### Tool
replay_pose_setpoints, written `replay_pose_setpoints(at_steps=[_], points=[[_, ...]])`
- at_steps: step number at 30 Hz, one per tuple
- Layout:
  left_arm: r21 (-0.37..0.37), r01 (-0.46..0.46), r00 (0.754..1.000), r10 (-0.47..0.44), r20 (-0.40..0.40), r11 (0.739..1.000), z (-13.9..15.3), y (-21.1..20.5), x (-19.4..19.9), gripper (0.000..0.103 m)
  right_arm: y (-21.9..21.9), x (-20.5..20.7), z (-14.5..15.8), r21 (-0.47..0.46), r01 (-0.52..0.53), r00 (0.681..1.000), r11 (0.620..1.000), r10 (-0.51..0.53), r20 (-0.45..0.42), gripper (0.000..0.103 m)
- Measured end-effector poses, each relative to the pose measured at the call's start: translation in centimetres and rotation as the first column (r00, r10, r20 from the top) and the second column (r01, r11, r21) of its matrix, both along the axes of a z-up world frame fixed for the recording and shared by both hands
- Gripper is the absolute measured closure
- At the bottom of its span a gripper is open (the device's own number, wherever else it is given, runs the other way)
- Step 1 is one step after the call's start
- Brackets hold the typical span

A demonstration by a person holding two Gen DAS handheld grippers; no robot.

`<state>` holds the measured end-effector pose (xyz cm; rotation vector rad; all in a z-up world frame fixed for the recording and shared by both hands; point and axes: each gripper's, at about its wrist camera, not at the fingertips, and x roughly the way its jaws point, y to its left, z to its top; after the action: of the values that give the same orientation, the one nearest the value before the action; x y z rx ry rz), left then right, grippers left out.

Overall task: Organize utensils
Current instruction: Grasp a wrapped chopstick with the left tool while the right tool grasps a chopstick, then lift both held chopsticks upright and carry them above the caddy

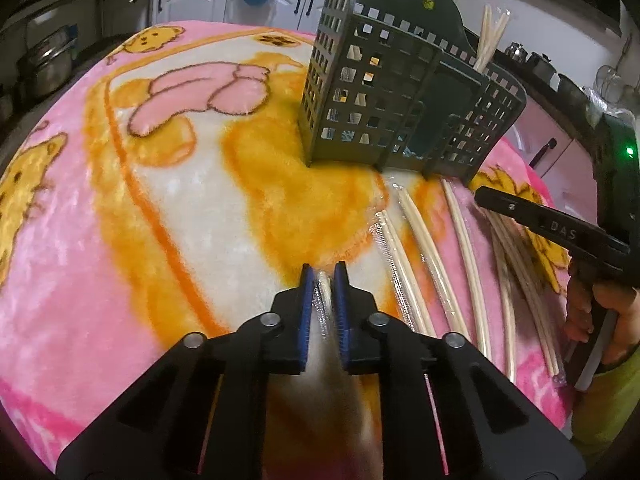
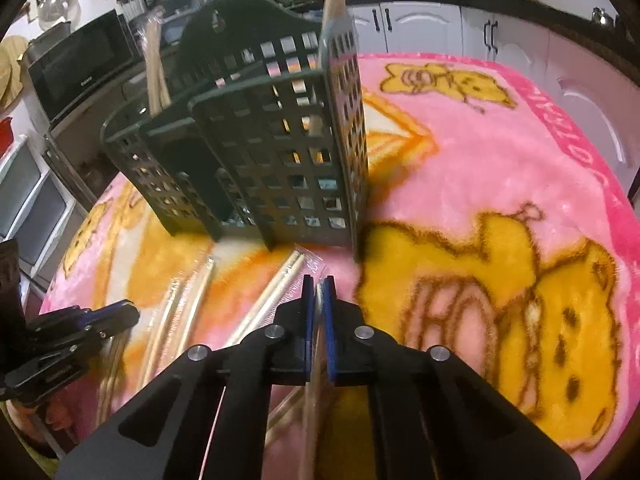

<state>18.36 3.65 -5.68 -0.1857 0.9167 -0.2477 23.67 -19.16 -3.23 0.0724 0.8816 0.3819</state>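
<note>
- Your left gripper (image 1: 324, 276) sits nearest the lens in the left wrist view, blue pads pinched onto one wrapped chopstick pair (image 1: 325, 300), jaws narrow.
- Your right gripper (image 2: 319, 286) is likewise pinched narrow on another wrapped pair (image 2: 320, 300); its stick runs back under the gripper toward the lens.
- Loose wrapped chopsticks (image 1: 420, 256) lie in a rough row on the blanket (image 1: 120, 240), between you and the holder, to the right of your left gripper.
- Dark green lattice utensil holder (image 1: 384, 96) stands upright on the blanket, just beyond the far ends of the loose chopsticks.
- Holder already has chopsticks standing in it: one bundle (image 1: 490, 36) at its right end in the left wrist view, another sticking up at its left corner.
- Your right hand (image 1: 600, 312) on the trigger grip shows at the right edge of the left wrist view.
- Kitchen cabinets (image 2: 420, 28) and a microwave (image 2: 80, 64) sit in the background.
</note>
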Motion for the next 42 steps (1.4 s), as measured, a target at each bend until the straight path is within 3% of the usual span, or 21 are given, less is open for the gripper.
replay_pose_setpoints(at_steps=[5, 23, 35, 42], points=[[-0.037, -0.001, 1.0, 0.001, 0.011, 0.999, 0.9, 0.4, -0.3, 0.099, -0.6, -1.2, 1.8, 0.037, 0.0, 0.999, 0.999, -0.002, 0.043, 0.098], [-0.083, 0.032, 0.98, -0.015, 0.198, 0.996, 9.5, -0.9, -0.6, 0.1, -2.2, -6.3, 9.9, 0.129, -0.051, 0.965, 0.99, 0.015, 0.26, 0.098], [-0.08, 0.05, 0.936, -0.018, 0.352, 0.996, 15.9, -2.1, -0.2, 0.1, -2.5, -8.5, 14.5, 0.153, -0.071, 0.911, 0.986, 0.002, 0.413, 0.098], [-0.081, 0.041, 0.893, 0.0, 0.451, 0.996, 19.5, -3.1, 0.0, 0.1, -2.8, -8.6, 16.3, 0.17, -0.073, 0.883, 0.983, -0.016, 0.47, 0.098]])
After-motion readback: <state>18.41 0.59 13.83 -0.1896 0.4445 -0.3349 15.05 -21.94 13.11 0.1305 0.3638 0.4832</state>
